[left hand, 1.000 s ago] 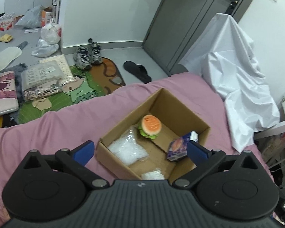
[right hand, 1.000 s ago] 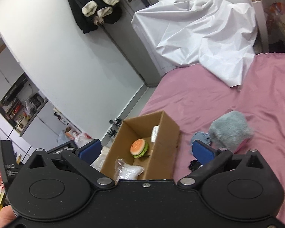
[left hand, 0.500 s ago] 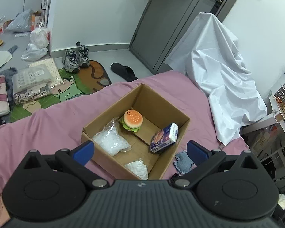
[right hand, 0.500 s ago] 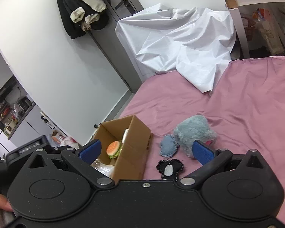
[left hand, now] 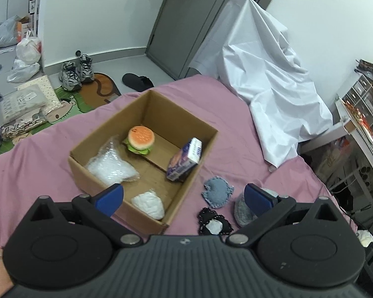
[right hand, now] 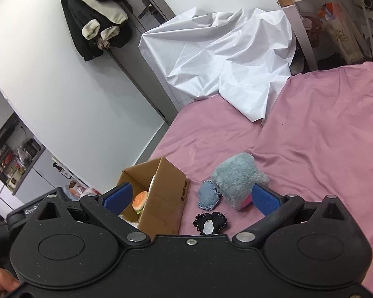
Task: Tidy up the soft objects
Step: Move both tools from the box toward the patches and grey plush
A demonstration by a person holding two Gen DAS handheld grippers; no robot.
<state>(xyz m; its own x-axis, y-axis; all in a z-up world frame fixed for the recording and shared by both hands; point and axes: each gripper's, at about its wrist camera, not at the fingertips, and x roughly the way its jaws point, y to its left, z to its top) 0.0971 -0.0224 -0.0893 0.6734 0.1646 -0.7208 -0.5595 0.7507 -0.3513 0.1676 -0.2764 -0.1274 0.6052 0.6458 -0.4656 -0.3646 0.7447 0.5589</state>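
Both grippers hover with fingers spread wide, left gripper (left hand: 184, 197) and right gripper (right hand: 191, 197) empty. The cardboard box (left hand: 201, 126) sits on the pink bed (left hand: 37, 154), burger toy (left hand: 140, 139) inside; grey plush (right hand: 236, 176), blue pad (right hand: 207, 195) and black pouch (right hand: 210, 222) lie just beside its wall, open sheet beyond.

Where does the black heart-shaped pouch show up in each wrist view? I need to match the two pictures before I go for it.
Left wrist: the black heart pouch lies low and right of centre on the pink sheet, just above the gripper body.
Right wrist: the pouch lies low at centre, between the blue fingers.
Shared landmark: the cardboard box stands just left of it in both views.
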